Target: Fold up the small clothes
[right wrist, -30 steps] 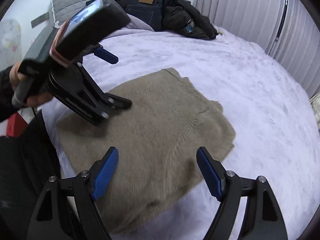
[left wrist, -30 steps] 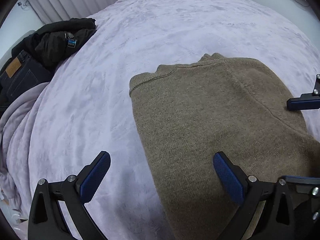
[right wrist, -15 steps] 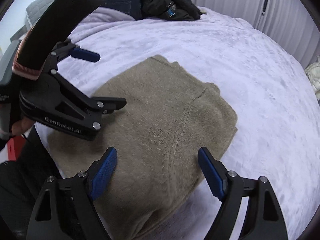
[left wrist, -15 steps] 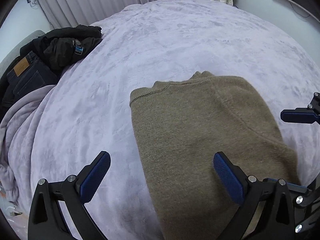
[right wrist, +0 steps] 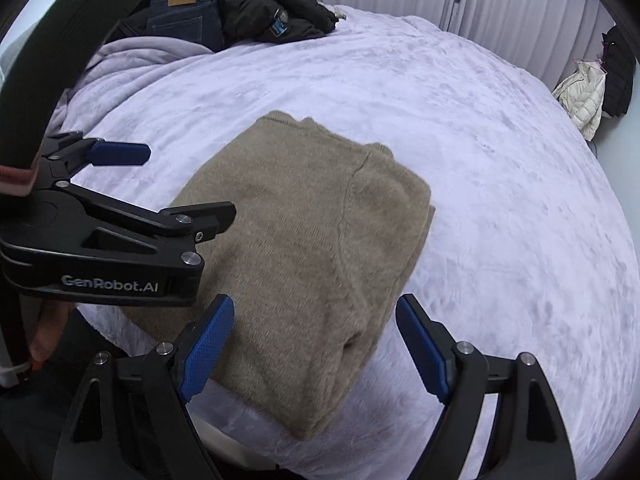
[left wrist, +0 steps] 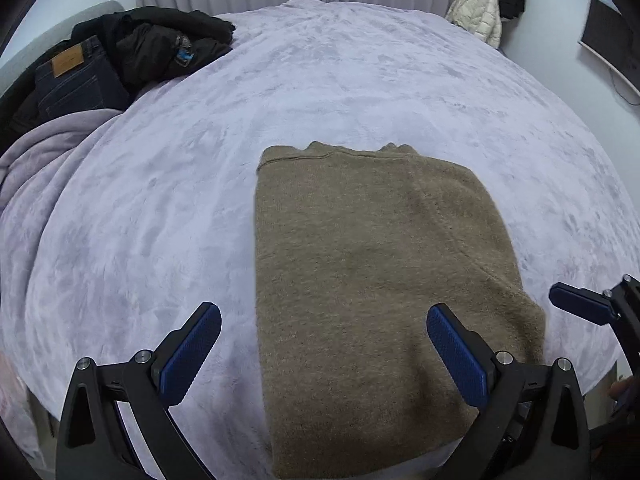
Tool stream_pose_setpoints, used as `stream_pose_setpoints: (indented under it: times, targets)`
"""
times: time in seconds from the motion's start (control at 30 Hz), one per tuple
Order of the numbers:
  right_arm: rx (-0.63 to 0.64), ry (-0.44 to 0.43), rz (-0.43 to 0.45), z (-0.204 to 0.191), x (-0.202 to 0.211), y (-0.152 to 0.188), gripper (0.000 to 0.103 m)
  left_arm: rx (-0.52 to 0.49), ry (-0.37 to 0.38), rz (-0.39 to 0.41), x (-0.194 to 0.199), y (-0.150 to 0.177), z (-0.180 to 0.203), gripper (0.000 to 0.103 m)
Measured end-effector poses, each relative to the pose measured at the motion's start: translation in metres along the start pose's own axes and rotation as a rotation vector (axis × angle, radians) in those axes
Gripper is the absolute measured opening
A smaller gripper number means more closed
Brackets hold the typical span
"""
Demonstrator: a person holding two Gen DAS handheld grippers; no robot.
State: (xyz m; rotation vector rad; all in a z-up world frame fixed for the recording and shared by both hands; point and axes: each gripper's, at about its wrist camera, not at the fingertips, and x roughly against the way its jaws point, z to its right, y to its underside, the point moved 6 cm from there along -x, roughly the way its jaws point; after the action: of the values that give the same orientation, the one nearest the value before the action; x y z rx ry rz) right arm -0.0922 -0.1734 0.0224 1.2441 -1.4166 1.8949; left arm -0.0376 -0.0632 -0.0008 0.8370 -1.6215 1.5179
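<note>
A folded olive-brown knit sweater (left wrist: 360, 260) (right wrist: 304, 220) lies flat on the lilac bed blanket (left wrist: 160, 200), its collar edge on the far side. My left gripper (left wrist: 322, 320) hovers open above the sweater's near left part, with nothing between its blue pads. My right gripper (right wrist: 316, 308) is open too, above the sweater's near right corner and holding nothing. In the right wrist view the left gripper (right wrist: 184, 182) hangs over the sweater's left edge with a hand on its grip. One blue finger (left wrist: 576, 304) of the right gripper shows at the right of the left wrist view.
A pile of dark jeans (left wrist: 76, 76) (right wrist: 184, 16) and a black jacket (left wrist: 160, 44) (right wrist: 272, 12) sits at the far left of the bed. A white puffer jacket (left wrist: 478, 16) (right wrist: 584, 96) hangs beyond the far right corner. The bed's near edge runs just under both grippers.
Both grippers have drawn back and up from the sweater and rolled, so more of the bed shows. The sweater has stayed in place. Both stay open.
</note>
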Motion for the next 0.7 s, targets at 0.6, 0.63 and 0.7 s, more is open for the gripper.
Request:
stream_pose_setpoints:
  times: [0.6, 0.63, 0.7]
  targets:
    - [-0.109, 0.078, -0.061, 0.005, -0.011, 0.010, 0.086, 0.042, -0.033, -0.050, -0.006, 0.013, -0.011, 0.103]
    - [-0.117, 0.079, -0.064, 0.006, -0.012, 0.009, 0.086, 0.044, -0.034, -0.050, -0.007, 0.012, -0.013, 0.103]
    - [-0.126, 0.082, -0.068, 0.007, -0.012, 0.008, 0.086, 0.045, -0.032, -0.051, -0.008, 0.010, -0.015, 0.103]
